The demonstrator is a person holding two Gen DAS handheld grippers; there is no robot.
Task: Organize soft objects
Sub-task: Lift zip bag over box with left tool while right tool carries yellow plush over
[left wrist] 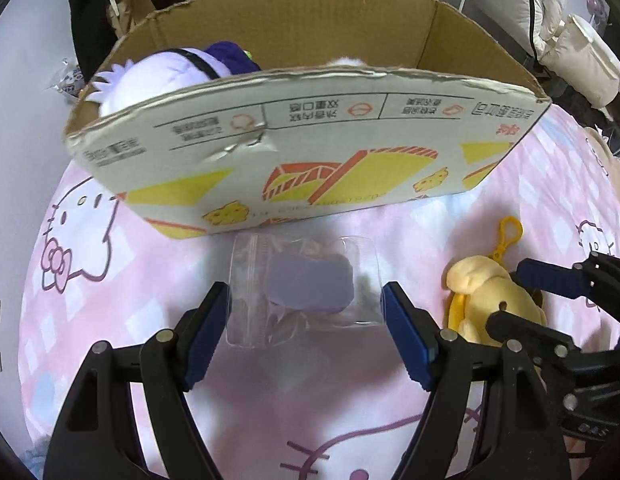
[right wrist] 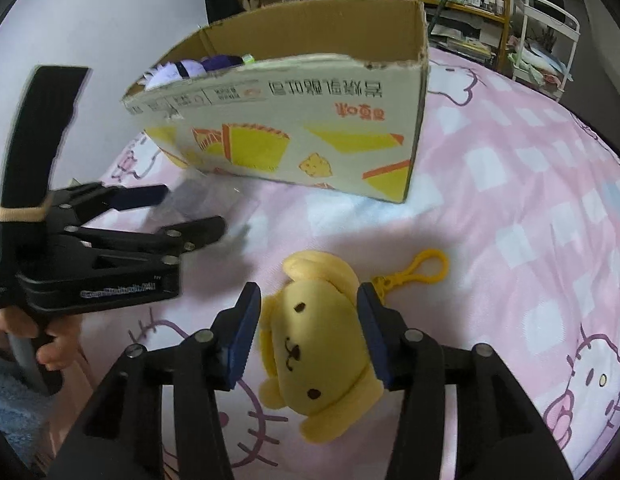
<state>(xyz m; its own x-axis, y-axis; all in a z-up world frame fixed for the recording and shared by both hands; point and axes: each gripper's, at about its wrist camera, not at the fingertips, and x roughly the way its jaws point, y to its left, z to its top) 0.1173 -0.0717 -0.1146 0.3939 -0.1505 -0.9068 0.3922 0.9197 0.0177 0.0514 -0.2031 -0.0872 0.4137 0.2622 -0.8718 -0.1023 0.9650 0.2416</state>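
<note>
A pink bedspread (right wrist: 510,208) printed with cartoon cats and pale squares covers the whole working surface. On it stands a cardboard box (left wrist: 310,160), open at the top, its near wall white with yellow and orange pictures and printed characters that read upside down. Inside the box, at its left end, lies a plush toy (left wrist: 157,72) in lilac and dark purple; only its upper part shows above the torn rim.

Just in front of the box lies a clear plastic bag (left wrist: 305,288) with a zip strip along its left edge and something purple inside. The left gripper (left wrist: 305,312) hangs above the bag with its jaws spread to either side of it; the blue pads do not press on the plastic, and the bag lies flat on the bedspread. In the right wrist view a hand (right wrist: 41,336) shows on the handle of that gripper.

To the right of the bag, well clear of the box, lies a yellow dog plush (right wrist: 314,344) on its back, face up, with a small yellow clip (right wrist: 426,268) at its head end resting on the bedspread. The right gripper (right wrist: 305,332) straddles the plush, one blue pad at each side of its head. Its jaws stand apart: a narrow gap shows beside the left pad, and the right pad sits right at the toy's edge, where actual contact cannot be told. The plush rests on the bedspread, not lifted.
</note>
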